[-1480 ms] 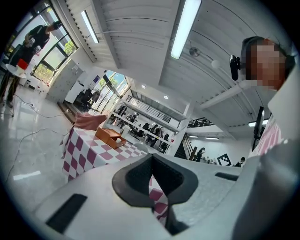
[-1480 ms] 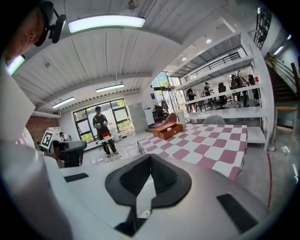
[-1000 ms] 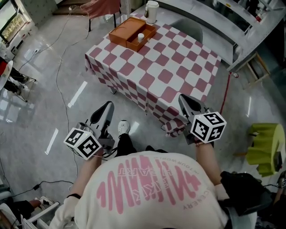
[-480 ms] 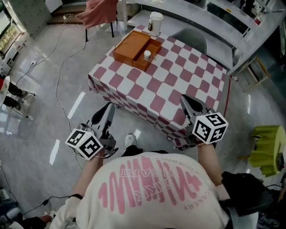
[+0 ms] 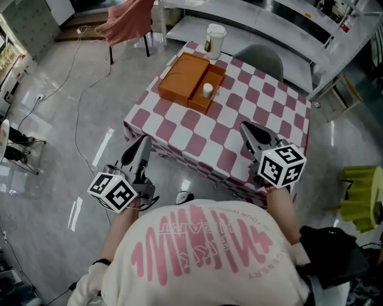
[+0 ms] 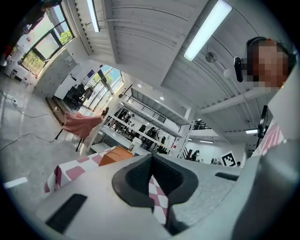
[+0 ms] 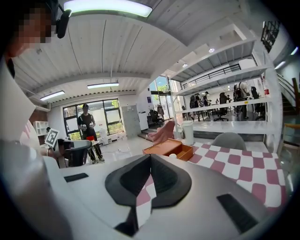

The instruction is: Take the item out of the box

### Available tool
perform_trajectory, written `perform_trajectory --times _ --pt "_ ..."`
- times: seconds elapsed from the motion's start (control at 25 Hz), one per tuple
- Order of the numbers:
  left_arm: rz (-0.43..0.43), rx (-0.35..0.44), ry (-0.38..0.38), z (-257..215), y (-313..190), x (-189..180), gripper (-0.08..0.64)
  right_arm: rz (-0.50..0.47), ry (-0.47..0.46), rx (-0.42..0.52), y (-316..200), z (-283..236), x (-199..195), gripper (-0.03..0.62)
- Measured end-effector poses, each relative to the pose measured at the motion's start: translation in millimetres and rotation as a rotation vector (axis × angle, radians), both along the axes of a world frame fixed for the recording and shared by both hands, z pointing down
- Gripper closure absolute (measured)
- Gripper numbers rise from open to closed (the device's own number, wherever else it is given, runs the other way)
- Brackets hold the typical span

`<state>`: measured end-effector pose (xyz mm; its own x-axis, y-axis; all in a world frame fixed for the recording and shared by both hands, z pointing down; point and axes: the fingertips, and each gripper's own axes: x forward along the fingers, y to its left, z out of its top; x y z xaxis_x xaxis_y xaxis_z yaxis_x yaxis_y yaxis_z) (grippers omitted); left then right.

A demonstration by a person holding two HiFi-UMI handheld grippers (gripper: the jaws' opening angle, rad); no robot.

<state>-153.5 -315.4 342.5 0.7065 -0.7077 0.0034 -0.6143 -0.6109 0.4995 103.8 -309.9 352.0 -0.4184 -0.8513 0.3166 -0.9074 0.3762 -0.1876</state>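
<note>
An orange box (image 5: 190, 80) lies open on the far left corner of the red-and-white checked table (image 5: 239, 119). A small white item (image 5: 207, 90) stands in its right compartment. The box (image 7: 168, 149) and the item (image 7: 173, 155) also show in the right gripper view, and the box (image 6: 115, 156) in the left gripper view. My left gripper (image 5: 143, 142) hangs over the floor short of the table's near left edge, shut and empty (image 6: 151, 160). My right gripper (image 5: 246, 128) is above the table's near edge, shut with nothing in it (image 7: 150, 160). Both are well short of the box.
A white lidded cup (image 5: 215, 37) stands behind the box. A grey chair (image 5: 258, 60) sits at the table's far side, and a pink-draped chair (image 5: 128, 15) beyond the left corner. A yellow-green stool (image 5: 359, 197) is at the right. Cables (image 5: 78, 113) run across the floor.
The person has walked toward the table, so table and box lie nearer and lower in the head view. The right gripper now reaches over the table's edge. Both grippers stay shut.
</note>
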Motion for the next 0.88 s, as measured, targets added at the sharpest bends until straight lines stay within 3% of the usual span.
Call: perform_trajectory --times 0.48,0.88 --pt "0.044 0.04 0.011 -7 -90 -27 0.554 0.026 -0.016 0.04 -84 1 -29 0.586" --pt "0.031 0.037 0.077 -5 -131 -37 0.554 0.046 0.001 0.014 -124 21 -31 0.586"
